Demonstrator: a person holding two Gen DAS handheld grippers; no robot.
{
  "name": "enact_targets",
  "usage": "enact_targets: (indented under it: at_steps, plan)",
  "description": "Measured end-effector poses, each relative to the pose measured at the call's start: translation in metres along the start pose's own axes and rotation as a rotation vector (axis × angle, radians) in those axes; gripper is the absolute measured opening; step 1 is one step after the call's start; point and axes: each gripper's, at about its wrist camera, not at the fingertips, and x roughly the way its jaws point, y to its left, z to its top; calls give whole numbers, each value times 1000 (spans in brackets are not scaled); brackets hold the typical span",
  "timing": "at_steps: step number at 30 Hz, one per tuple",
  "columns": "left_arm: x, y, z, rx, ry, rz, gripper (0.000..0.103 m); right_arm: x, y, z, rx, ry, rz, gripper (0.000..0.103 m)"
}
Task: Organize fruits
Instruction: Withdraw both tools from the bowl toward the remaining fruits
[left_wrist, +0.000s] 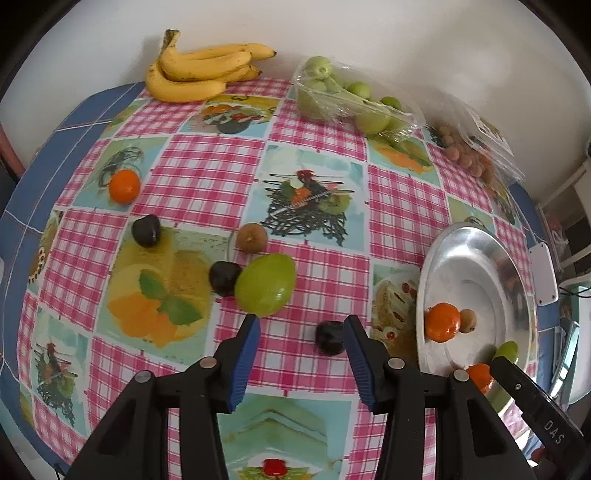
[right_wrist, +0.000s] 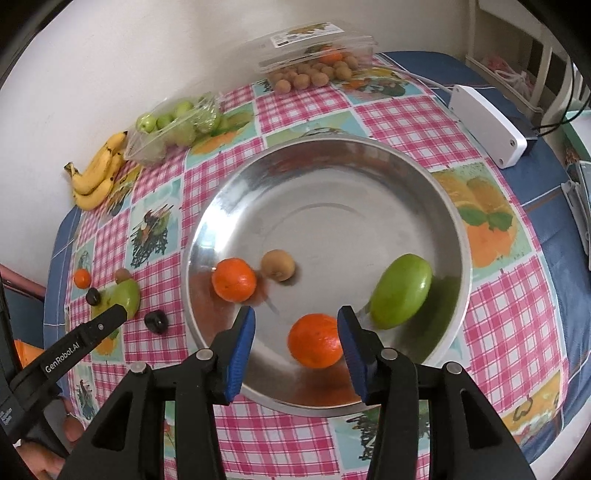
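Nearest the right wrist camera, the right claw (right_wrist: 295, 321) stands wide open above the near rim of the metal bowl (right_wrist: 458, 236), gripping nothing. One orange fruit (right_wrist: 315, 340) lies in the bowl between its blue pads (right_wrist: 242, 354), not touched by them as far as can be told. The bowl holds four fruits: that orange one, a second orange fruit (right_wrist: 233, 279) farther left, one small brown fruit (right_wrist: 277, 264) just beside it, and one large green fruit (right_wrist: 402, 290) against the right wall.

The left claw (left_wrist: 302, 325) is also wide open and empty, low over the checked cloth of the worktop (left_wrist: 207, 177). One dark fruit (left_wrist: 330, 342) sits just inside its right pad; whether they touch cannot be told. Just beyond the left pad lies one large green fruit on the cloth (left_wrist: 266, 285), with a second dark fruit (left_wrist: 224, 278) touching its left side. Past these are one brown fruit on the cloth (left_wrist: 251, 237), a third dark fruit (left_wrist: 146, 230), and one loose orange fruit (left_wrist: 124, 186) farther left.

At the far edge by the wall sit one bunch of bananas (left_wrist: 199, 70), one clear tray of small green fruits (left_wrist: 343, 96), and one clear box of small brown fruits (right_wrist: 314, 62). One white device (right_wrist: 487, 123) lies to the right behind the bowl.
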Motion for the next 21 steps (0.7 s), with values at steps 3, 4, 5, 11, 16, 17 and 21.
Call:
enact_targets:
  at_steps: [3, 4, 5, 11, 16, 17, 21]
  plan:
    - [-1, 5, 0, -9, -2, 6, 51, 1, 9, -2, -21, 1, 3, 48]
    - [-1, 6, 0, -11, -3, 7, 51, 2, 12, -2, -29, 2, 0, 48]
    - [-1, 6, 0, -12, -4, 8, 52, 3, 15, -3, -37, 4, -2, 48]
    - [-1, 5, -2, -7, 1, 5, 52, 6, 22, -8, -67, 12, -14, 48]
    - [1, 3, -3, 2, 5, 12, 62, 8, 23, -7, -68, 13, -27, 50]
    - [1, 3, -3, 1, 7, 14, 68, 8, 22, -8, -70, 11, -30, 59]
    - [4, 3, -4, 3, 16, 30, 75, 6, 23, -8, -83, -7, -58, 70]
